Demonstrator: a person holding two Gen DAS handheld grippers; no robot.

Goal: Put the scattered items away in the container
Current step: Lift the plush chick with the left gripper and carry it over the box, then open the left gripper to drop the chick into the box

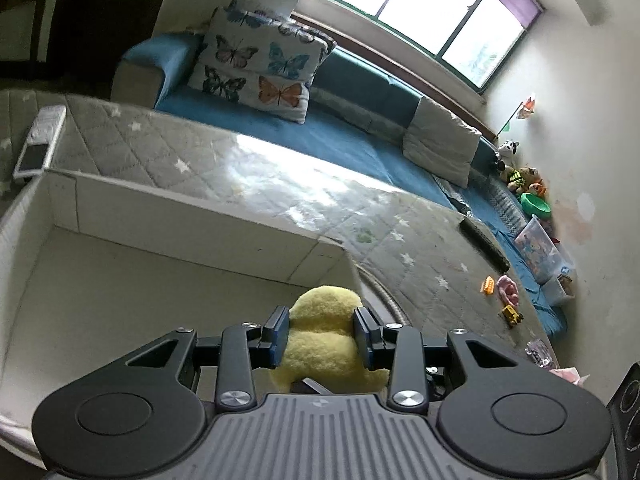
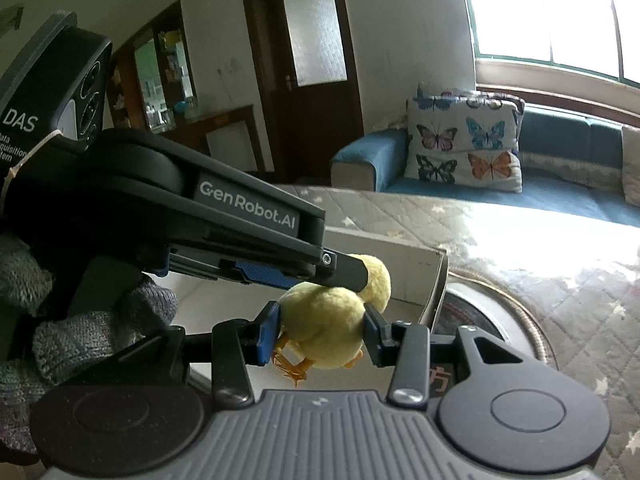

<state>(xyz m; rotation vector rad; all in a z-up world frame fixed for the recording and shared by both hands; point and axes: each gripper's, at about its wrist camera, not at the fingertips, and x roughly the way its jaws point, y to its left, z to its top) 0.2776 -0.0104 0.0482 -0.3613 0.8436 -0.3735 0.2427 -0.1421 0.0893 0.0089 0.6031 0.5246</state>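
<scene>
A yellow plush chick (image 1: 324, 340) is held between both grippers above the white open box (image 1: 192, 216). My left gripper (image 1: 321, 334) is shut on the chick, pads pressed into its sides. My right gripper (image 2: 320, 330) is also shut on the chick (image 2: 320, 332), gripping its body, with its orange feet hanging below. The left gripper's body crosses the right wrist view and its finger (image 2: 344, 270) lies over the chick's head. The box (image 2: 436, 276) sits on a grey quilted mat with white stars.
Small toys lie on the mat at right: an orange piece (image 1: 488, 283), a pink toy (image 1: 508, 288), a yellow toy truck (image 1: 513, 315). A dark remote (image 1: 484, 243) lies near the blue sofa (image 1: 360, 136). A phone (image 1: 34, 158) lies beyond the box's far left corner.
</scene>
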